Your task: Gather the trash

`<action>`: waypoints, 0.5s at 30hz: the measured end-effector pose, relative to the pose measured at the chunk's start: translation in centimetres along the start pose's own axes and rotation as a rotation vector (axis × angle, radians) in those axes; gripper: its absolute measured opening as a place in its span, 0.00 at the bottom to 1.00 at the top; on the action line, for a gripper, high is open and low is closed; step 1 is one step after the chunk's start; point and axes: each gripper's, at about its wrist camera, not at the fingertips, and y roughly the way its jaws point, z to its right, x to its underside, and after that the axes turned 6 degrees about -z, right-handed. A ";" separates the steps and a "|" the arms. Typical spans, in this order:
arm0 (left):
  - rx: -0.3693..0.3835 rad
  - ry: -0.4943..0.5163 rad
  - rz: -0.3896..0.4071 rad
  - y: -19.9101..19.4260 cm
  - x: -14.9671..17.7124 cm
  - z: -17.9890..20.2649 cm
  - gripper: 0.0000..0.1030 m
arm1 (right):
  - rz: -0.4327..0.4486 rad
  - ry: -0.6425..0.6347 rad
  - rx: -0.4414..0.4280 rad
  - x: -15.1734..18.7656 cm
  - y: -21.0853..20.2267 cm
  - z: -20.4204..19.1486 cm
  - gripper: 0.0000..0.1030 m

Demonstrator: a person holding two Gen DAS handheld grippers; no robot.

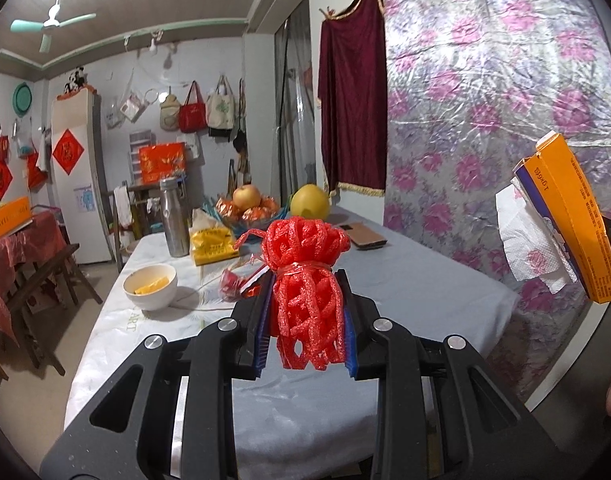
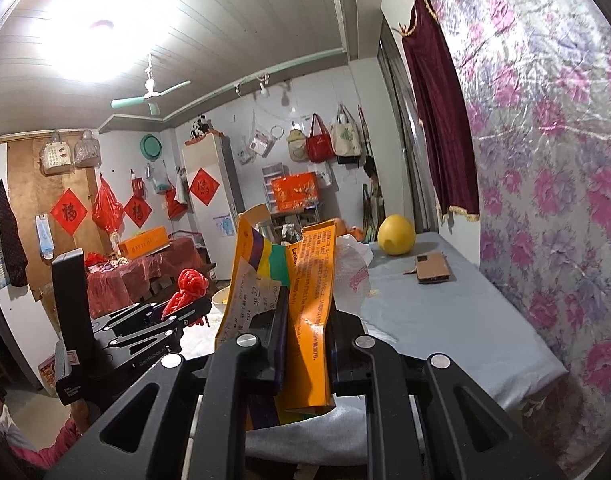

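— What have you got in each hand?
— My left gripper (image 1: 305,312) is clamped on a red foam net (image 1: 305,280), lifted above the table (image 1: 425,280). My right gripper (image 2: 305,344) pinches a flattened orange box (image 2: 309,300) with a tissue (image 1: 525,240) against it

— And the rest?
— A bowl (image 1: 150,286) and bottle (image 1: 174,216) sit on the table

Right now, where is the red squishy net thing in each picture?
Left wrist view: the red foam net sits at the centre, pinched in the left claw above the table.
Right wrist view: the same net shows small at centre-left, sticking out of the left claw, left of the orange carton.
Shared landmark: the yellow pomelo at the table's far end.
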 end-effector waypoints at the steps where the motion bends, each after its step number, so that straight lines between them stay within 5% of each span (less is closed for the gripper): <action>1: 0.003 0.005 0.008 -0.3 -0.1 0.4 0.30 | 0.006 -0.001 0.002 0.0 -0.4 0.1 0.16; 15: 0.078 0.063 0.040 -1.8 -0.7 5.1 0.30 | 0.065 0.017 0.041 0.9 -5.1 1.8 0.16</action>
